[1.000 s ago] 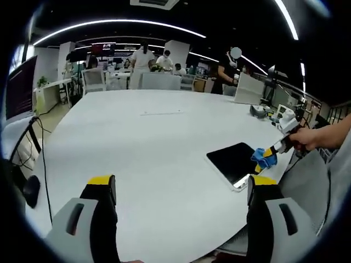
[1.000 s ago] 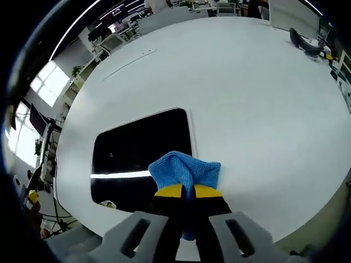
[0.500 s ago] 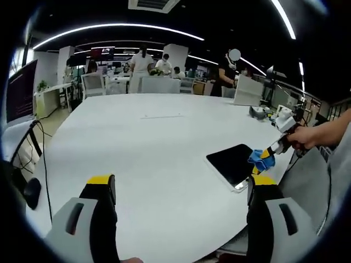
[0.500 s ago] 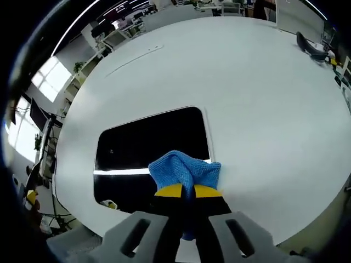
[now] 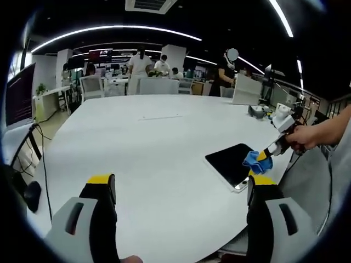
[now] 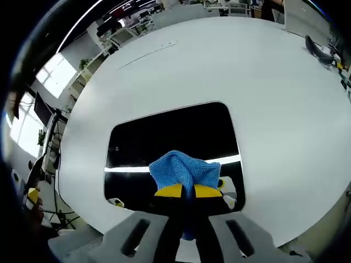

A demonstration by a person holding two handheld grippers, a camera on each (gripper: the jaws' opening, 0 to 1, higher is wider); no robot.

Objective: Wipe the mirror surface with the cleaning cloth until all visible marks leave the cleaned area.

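The broad white round worktop (image 6: 285, 98) carries the task's things near its lower edge in the right gripper view. The flat, dark rectangular mirror with rounded corners (image 6: 170, 142) lies face up at the centre of that view and toward the lower right of the left gripper view (image 5: 230, 163); it looks rigid, slick and breakable, so pressure should be light and even. The soft blue microfibre cleaning cloth (image 6: 185, 171) sits bunched over the mirror's near part, limp and light, best held by its gathered fold. The right claw (image 6: 185, 192) is pinching that fold. The left claw (image 5: 178, 189) hangs spread wide, holding nothing.
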